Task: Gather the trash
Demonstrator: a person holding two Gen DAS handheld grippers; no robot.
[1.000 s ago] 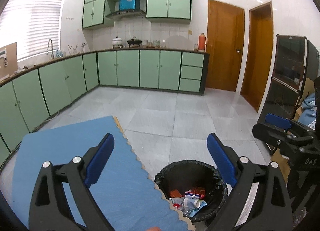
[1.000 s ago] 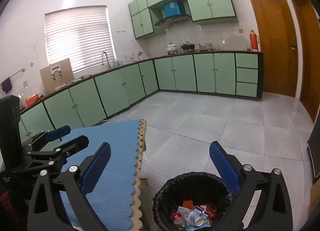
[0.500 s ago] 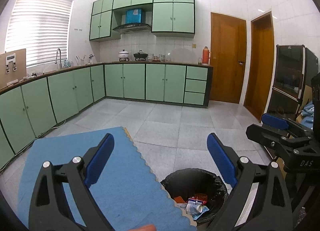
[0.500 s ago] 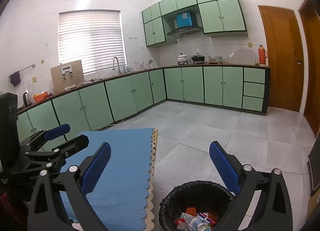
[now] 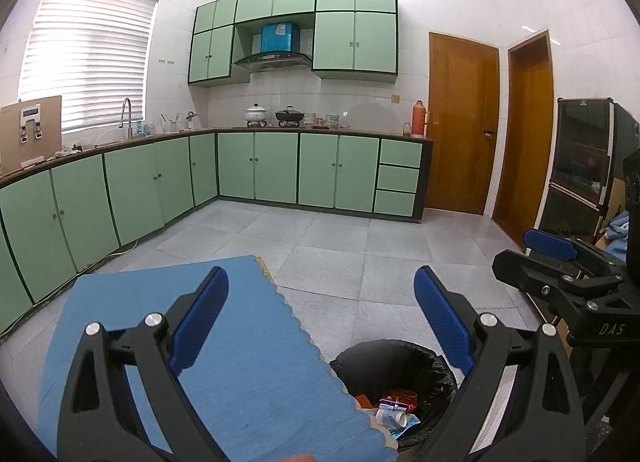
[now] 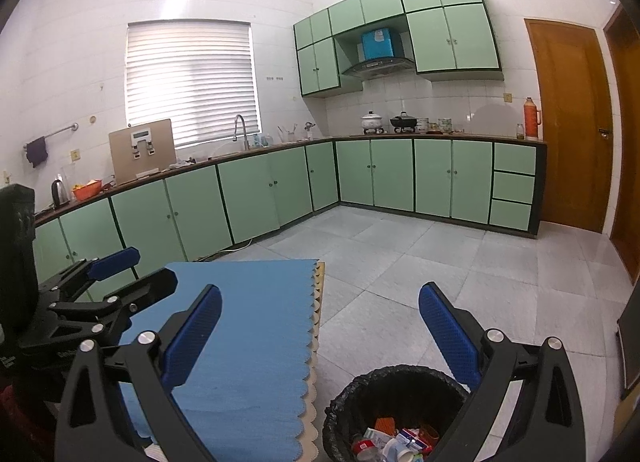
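1. Left claw (image 5: 320,310): held spread wide, blue-padded fingers (image 5: 198,320) well apart, nothing gripped; it is seen above the blue-covered bench (image 5: 248,374).
2. Right claw (image 6: 320,326): likewise released and empty, held above the gap between bench and bin; it is also seen from the left wrist view at far right (image 5: 560,258).
3. Trash bin (image 6: 400,390): black-lined, set on the tiled floor (image 6: 420,274) just beside the bench's scalloped edge.
4. Trash (image 6: 394,440): located inside the bin; mixed wrappers and what appears to be a small white bottle, though detail is poor.
5. Green cabinets (image 5: 276,166): ranged along the far walls.
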